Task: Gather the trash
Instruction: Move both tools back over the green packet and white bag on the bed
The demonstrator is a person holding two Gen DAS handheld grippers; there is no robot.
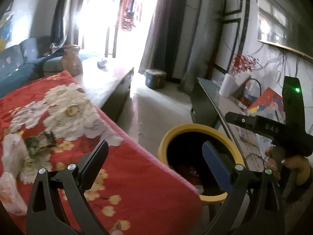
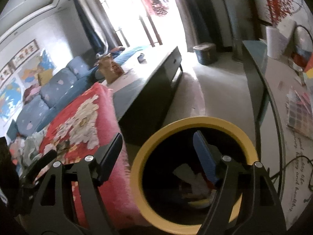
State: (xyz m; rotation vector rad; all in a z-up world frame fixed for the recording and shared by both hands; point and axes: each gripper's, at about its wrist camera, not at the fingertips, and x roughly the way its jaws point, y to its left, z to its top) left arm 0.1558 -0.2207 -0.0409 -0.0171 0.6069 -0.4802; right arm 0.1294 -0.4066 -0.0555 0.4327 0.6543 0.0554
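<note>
Red floral blanket (image 1: 121, 168) covers surface at your left. Yellow-rimmed bin (image 2: 137, 168) stands on floor just beside its edge, paper scraps (image 2: 195, 184) inside. Your right gripper (image 2: 158, 156) spread wide, empty, above bin mouth. Your left gripper (image 1: 156, 162) spread wide, empty. Crumpled wrapper (image 1: 41, 141) and white plastic bag (image 1: 11, 152) lie on blanket.

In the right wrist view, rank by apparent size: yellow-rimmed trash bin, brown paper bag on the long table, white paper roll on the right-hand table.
1. Yellow-rimmed trash bin, by far, though it sits nearest the camera.
2–3. Brown paper bag and white paper roll look alike; unranked.
</note>
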